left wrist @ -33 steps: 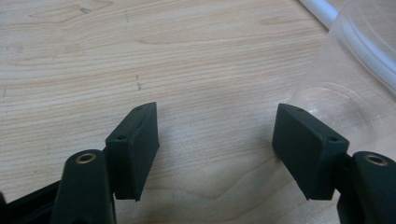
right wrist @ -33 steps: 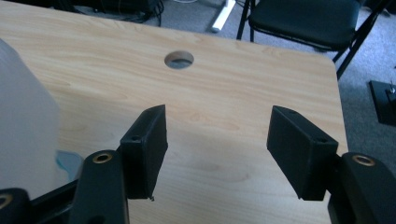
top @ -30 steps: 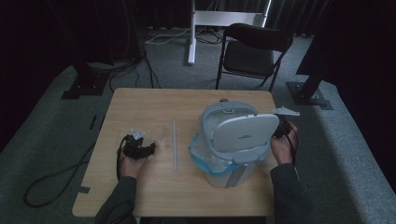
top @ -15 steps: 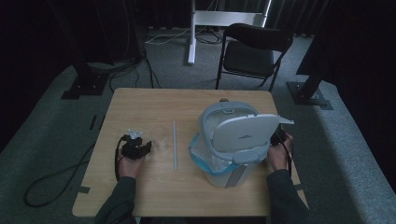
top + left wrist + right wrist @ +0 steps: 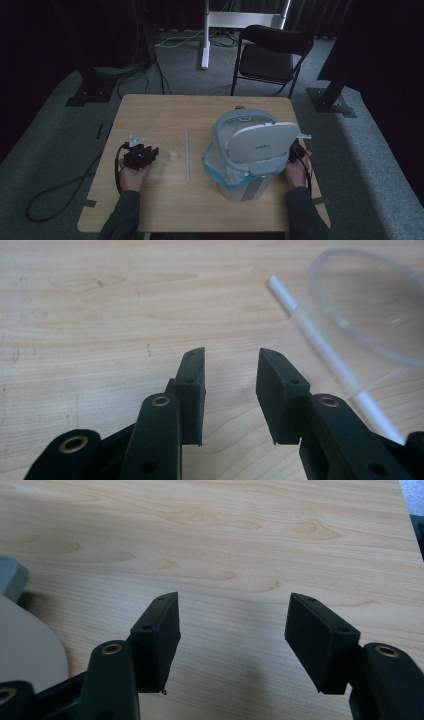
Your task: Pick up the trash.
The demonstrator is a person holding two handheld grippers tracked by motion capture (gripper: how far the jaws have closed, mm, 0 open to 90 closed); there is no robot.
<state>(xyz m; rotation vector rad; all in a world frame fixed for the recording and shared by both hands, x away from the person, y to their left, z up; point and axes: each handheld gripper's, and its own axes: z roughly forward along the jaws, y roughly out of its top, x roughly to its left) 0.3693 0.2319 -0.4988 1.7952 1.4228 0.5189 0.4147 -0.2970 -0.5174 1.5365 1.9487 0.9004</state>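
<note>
Resting with jaws apart, the left gripper (image 5: 230, 390) sat nearest the clear round plastic cup (image 5: 370, 310), beside the long white straw (image 5: 325, 345)

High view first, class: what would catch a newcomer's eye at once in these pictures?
The big grey bin with its lid up and a blue-edged liner stands on the right half of the table, with the right gripper open just beside it. Left of the bin lie a white straw and a clear cup. The left gripper rests open near the cup.
</note>
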